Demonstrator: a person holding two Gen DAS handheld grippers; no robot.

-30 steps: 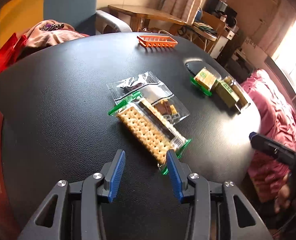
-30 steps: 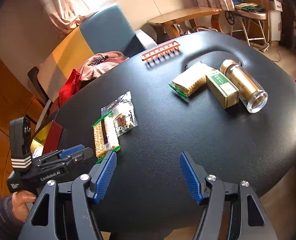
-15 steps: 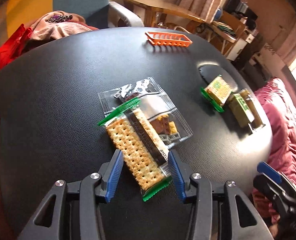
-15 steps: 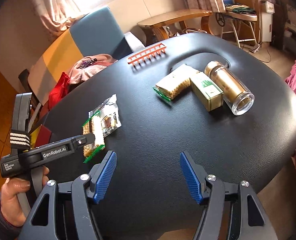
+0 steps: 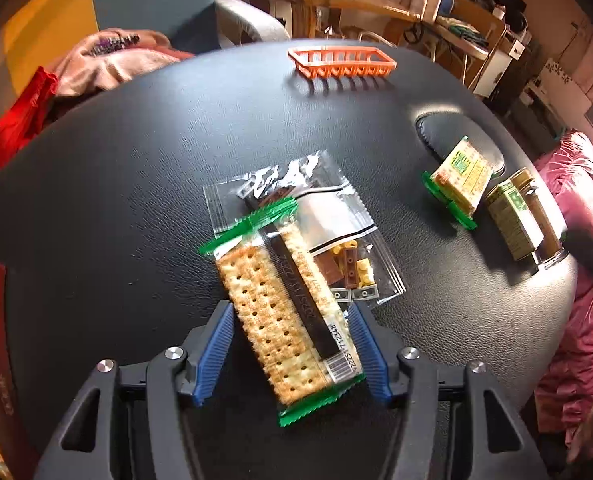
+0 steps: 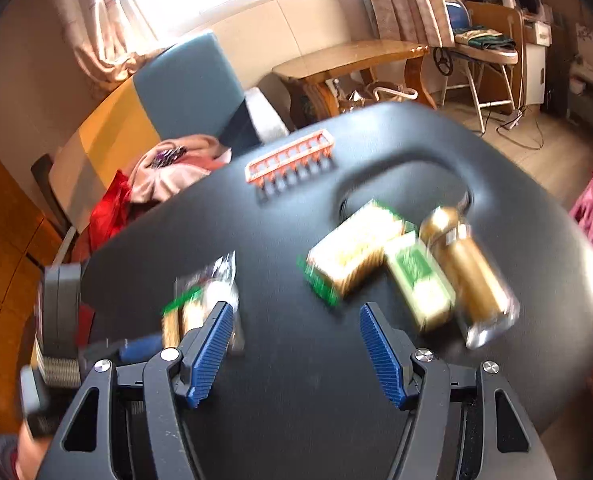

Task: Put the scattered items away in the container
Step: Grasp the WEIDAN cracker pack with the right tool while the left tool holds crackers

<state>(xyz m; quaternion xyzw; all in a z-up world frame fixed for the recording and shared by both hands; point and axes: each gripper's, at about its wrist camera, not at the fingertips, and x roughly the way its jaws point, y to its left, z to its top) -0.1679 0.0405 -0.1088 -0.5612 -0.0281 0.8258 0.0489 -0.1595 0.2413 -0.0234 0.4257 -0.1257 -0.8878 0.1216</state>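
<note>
Left gripper (image 5: 290,354) jaws opening, straddling cracker pack (image 5: 284,320), pads not pressing. Right gripper (image 6: 296,350) half open, empty, over black table (image 6: 296,380). Clear bag of bricks (image 5: 348,268) lies under the pack. Orange basket (image 5: 342,62) at far edge. Barcode digits blurred.

Left hand-held gripper (image 5: 290,354): black frame, ribbed blue pads (image 5: 215,348), silver screws. Right hand-held gripper (image 6: 292,354): same build, black frame, blue pads, silver screws. Dark sleeve (image 5: 590,254).
</note>
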